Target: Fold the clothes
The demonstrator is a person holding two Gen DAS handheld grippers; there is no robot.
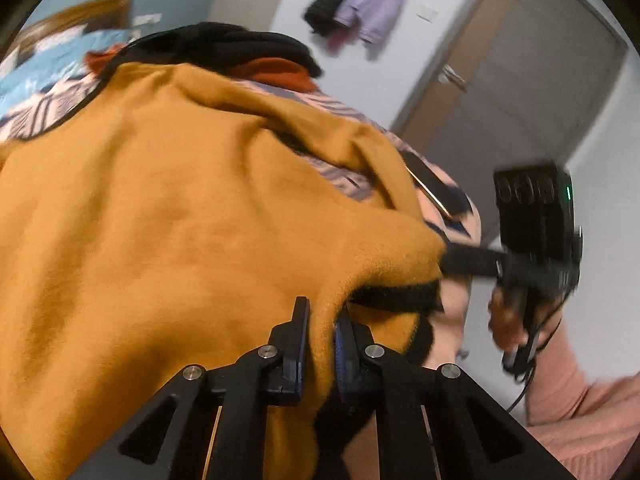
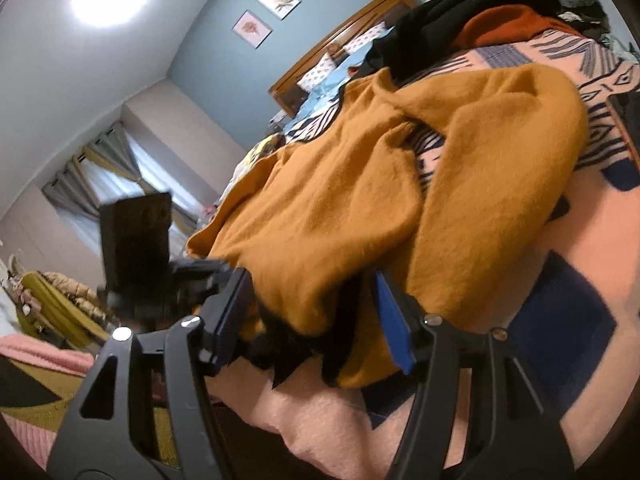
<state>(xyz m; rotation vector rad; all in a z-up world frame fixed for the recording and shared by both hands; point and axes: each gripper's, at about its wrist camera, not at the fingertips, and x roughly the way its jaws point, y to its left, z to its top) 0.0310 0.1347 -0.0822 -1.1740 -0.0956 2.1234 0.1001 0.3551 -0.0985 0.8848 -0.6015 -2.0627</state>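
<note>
sweater (image 1: 168, 216): mustard, fuzzy knit, black trim, crumpled; long axis toward headboard (image 2: 340, 40)
left gripper (image 1: 320, 340): clamped on hem
right gripper (image 2: 312, 320): jaws apart, hem between

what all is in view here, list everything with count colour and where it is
sweater: one, mustard with black trim, spread on the bed
blanket: one, pink with navy pattern, covering the bed
clothes pile: black and rust pieces, far end of the bed
headboard: one, brown wood, against the blue wall
pictures: three, pale, above the headboard
hanging garments: black and lilac, on the white wall
door: one, grey, right of the garments
left gripper: black, shut on the sweater hem
right gripper: black, jaws apart around the hem
sleeve: pink, lower right
</note>
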